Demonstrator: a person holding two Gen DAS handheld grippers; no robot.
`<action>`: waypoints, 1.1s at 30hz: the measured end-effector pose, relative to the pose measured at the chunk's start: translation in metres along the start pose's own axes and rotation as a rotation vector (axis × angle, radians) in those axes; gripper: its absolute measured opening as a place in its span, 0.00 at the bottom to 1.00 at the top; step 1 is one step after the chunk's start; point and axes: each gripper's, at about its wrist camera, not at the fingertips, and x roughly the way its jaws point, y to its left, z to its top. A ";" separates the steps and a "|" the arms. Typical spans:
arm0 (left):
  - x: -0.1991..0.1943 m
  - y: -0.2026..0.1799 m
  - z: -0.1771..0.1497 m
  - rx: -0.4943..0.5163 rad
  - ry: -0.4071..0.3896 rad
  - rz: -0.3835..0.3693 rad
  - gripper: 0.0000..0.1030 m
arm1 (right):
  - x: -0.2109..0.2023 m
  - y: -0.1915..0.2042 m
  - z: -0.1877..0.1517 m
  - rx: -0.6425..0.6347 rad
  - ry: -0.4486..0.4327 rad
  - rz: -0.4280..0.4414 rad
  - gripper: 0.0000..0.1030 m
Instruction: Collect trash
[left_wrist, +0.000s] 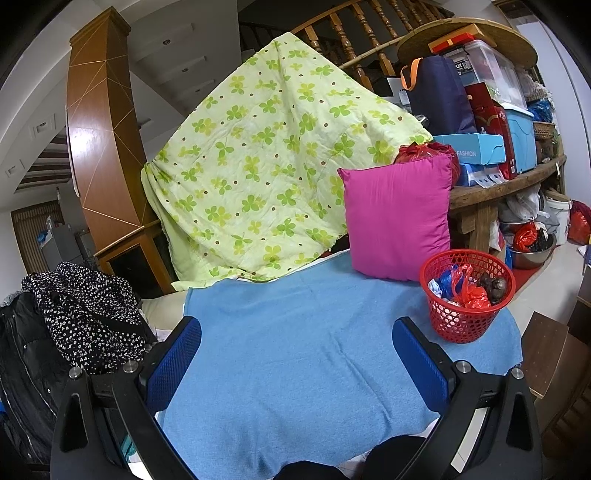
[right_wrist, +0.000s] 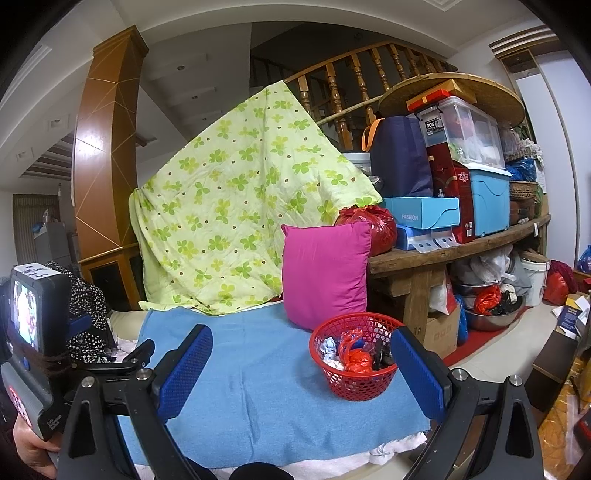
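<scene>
A red mesh basket (left_wrist: 466, 295) stands on the right part of a blue towel (left_wrist: 314, 350). It holds crumpled trash (left_wrist: 469, 290): red plastic, blue and white scraps, dark lumps. It also shows in the right wrist view (right_wrist: 354, 362), with the trash (right_wrist: 354, 356) inside. My left gripper (left_wrist: 297, 363) is open and empty, held over the towel's near part, left of the basket. My right gripper (right_wrist: 301, 373) is open and empty, with its right finger (right_wrist: 417, 373) just beside the basket. The left gripper's body (right_wrist: 33, 332) shows at the left edge of the right wrist view.
A pink pillow (left_wrist: 399, 218) leans behind the basket. A green clover quilt (left_wrist: 269, 158) hangs over the stair railing. Dark clothes (left_wrist: 74, 332) are piled at left. A wooden bench (right_wrist: 454, 254) at right carries boxes and bags; bowls and bags sit on the floor under it.
</scene>
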 end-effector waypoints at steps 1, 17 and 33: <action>0.000 0.000 0.001 0.000 0.000 0.000 1.00 | 0.000 0.000 0.000 0.001 -0.001 -0.001 0.96; 0.001 0.001 -0.001 -0.002 0.002 0.003 1.00 | -0.005 0.006 0.009 -0.003 -0.017 -0.002 0.96; 0.001 -0.002 0.002 0.011 0.009 0.007 1.00 | -0.008 -0.008 0.006 0.014 -0.025 -0.019 0.96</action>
